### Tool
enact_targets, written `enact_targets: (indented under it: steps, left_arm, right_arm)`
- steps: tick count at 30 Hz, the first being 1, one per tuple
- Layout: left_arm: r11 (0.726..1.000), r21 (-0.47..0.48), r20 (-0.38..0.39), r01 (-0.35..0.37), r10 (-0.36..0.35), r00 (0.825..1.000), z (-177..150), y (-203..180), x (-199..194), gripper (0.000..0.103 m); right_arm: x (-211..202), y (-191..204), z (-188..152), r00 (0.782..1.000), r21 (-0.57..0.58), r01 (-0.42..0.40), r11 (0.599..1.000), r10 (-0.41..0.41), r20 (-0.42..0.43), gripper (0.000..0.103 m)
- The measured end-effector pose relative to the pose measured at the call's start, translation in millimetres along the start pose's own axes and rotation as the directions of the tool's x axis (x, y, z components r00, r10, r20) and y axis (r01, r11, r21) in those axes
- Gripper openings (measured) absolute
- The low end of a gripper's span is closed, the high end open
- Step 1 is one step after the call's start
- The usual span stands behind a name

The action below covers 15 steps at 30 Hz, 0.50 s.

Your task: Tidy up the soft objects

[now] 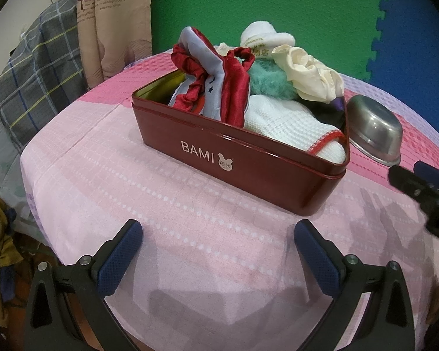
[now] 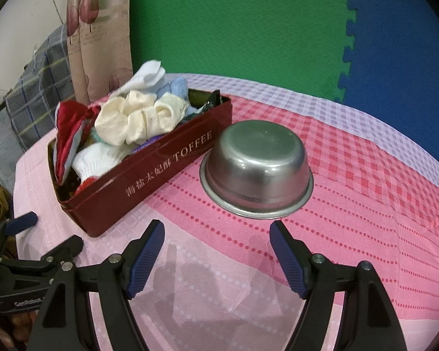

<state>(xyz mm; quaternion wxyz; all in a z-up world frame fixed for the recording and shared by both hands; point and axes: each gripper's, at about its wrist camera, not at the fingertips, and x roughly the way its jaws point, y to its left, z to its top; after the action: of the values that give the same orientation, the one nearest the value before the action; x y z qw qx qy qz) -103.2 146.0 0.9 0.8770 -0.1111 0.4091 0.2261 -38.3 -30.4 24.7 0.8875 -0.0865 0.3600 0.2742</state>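
A dark red tin point(image 1: 219, 172) point(image 2: 149, 181) stands on the pink cloth, heaped with soft things: a red and grey satin cloth point(image 1: 210, 84) point(image 2: 68, 134), a cream scrunchie point(image 1: 307, 76) point(image 2: 140, 120), a teal fluffy piece point(image 1: 266, 79), a white knit cloth point(image 1: 281, 122) point(image 2: 98, 158) and a white sock point(image 1: 263, 39) point(image 2: 146, 77). My left gripper point(image 1: 218, 234) hangs open in front of the tin, nothing between its fingers. My right gripper point(image 2: 217, 237) is open too, just short of the upturned steel bowl point(image 2: 257, 169) point(image 1: 374, 131), holding nothing.
The round table point(image 2: 365, 204) wears a pink checked cloth. Behind it are green and blue foam mats point(image 2: 248, 29), a curtain point(image 2: 102, 44) and a plaid cloth point(image 1: 41, 79) at left. Each gripper shows at the edge of the other's view.
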Motion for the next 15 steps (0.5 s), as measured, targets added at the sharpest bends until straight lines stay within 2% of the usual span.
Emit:
enact_targets:
  steps: [2,3,5,6,7,9,10,12,13,14,15]
  left_arm:
    - [1.0,0.006,-0.003,-0.015,0.015,1.0,2.9,2.1,-4.3,0.103]
    - [0.999,-0.002,0.006,-0.037,0.037,0.999,6.5,4.6,-13.1,0.103]
    - [0.999,-0.04,0.041,-0.026,0.028,0.999,12.4,11.7,-30.5,0.103]
    - [0.997,-0.071,0.059,-0.021,0.025,0.998,17.8,16.6,-44.2,0.103]
    - [0.996,-0.084,0.058,-0.027,0.032,0.998,20.3,19.2,-49.6,0.103]
    - [0.992,-0.123,0.015,-0.033,0.035,0.999,24.9,27.6,-60.5,0.103]
    - [0.989,-0.145,-0.007,-0.015,0.014,1.0,25.1,32.3,-65.4,0.103]
    - [0.988,-0.151,-0.024,-0.025,0.021,0.999,22.7,38.0,-74.0,0.103]
    - [0.989,-0.142,-0.027,-0.038,0.035,0.999,19.8,38.7,-77.2,0.103]
    - [0.991,-0.123,-0.035,-0.058,0.054,0.998,19.5,38.9,-79.8,0.103]
    - [0.992,-0.11,-0.037,-0.065,0.061,0.997,17.7,38.0,-82.0,0.103]
  right_arm:
    - [-8.9,-10.5,1.2,1.0,0.014,-0.016,1.0,0.016,0.024,0.076]
    - [-18.2,-20.0,0.0,0.999,0.018,0.015,1.0,-0.016,0.047,0.076]
    - [-27.0,-41.8,-2.4,0.991,0.01,0.122,0.992,-0.123,0.049,0.076]
    - [-28.2,-64.2,-6.1,0.978,0.016,0.207,0.978,-0.208,0.028,0.076]
    - [-28.4,-85.6,-10.0,0.968,0.038,0.25,0.967,-0.25,0.005,0.076]
    - [-26.6,-135.9,-20.1,0.956,0.12,0.292,0.949,-0.285,-0.068,0.076]
    - [-24.5,-160.7,-25.6,0.948,0.162,0.312,0.936,-0.296,-0.115,0.076]
    - [-26.5,-218.7,-38.9,0.909,0.254,0.405,0.878,-0.358,-0.211,0.076]
    - [-32.2,-238.4,-42.6,0.904,0.29,0.42,0.86,-0.369,-0.216,0.076]
    - [-37.3,-255.7,-45.2,0.886,0.309,0.46,0.832,-0.406,-0.226,0.076]
    - [-39.1,-270.9,-47.5,0.855,0.302,0.514,0.802,-0.456,-0.246,0.08]
